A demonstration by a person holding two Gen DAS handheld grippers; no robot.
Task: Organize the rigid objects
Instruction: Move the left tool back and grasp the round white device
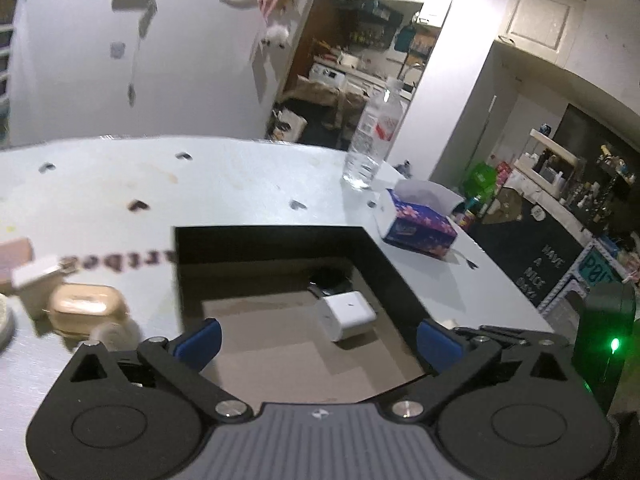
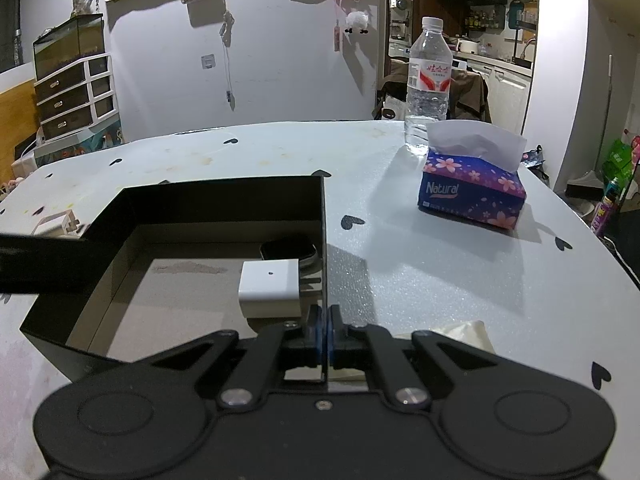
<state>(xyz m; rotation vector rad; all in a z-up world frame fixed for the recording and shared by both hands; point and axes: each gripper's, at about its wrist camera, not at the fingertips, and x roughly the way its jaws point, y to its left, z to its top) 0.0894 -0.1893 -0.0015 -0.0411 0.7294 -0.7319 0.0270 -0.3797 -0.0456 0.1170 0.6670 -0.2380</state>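
A black open box (image 1: 372, 256) lies on the pale table, with a white plug cube (image 1: 347, 316) and a dark rounded gadget (image 1: 330, 280) on its brown floor. My left gripper (image 1: 318, 342) hangs over the box's near side, jaws wide open, nothing between its blue pads (image 1: 202, 340). Left of the box are a tan oval case (image 1: 86, 310) and a small white box (image 1: 38, 284). In the right wrist view my right gripper (image 2: 327, 332) is shut on the box's thin right wall (image 2: 324, 240); the cube (image 2: 270, 286) and gadget (image 2: 290, 250) sit just beyond it.
A water bottle (image 2: 428, 80) and a purple tissue box (image 2: 472, 190) stand on the table's right part. A folded cream paper (image 2: 468, 332) lies beside my right gripper. The table edge (image 1: 500, 276) drops off to a cluttered room on the right.
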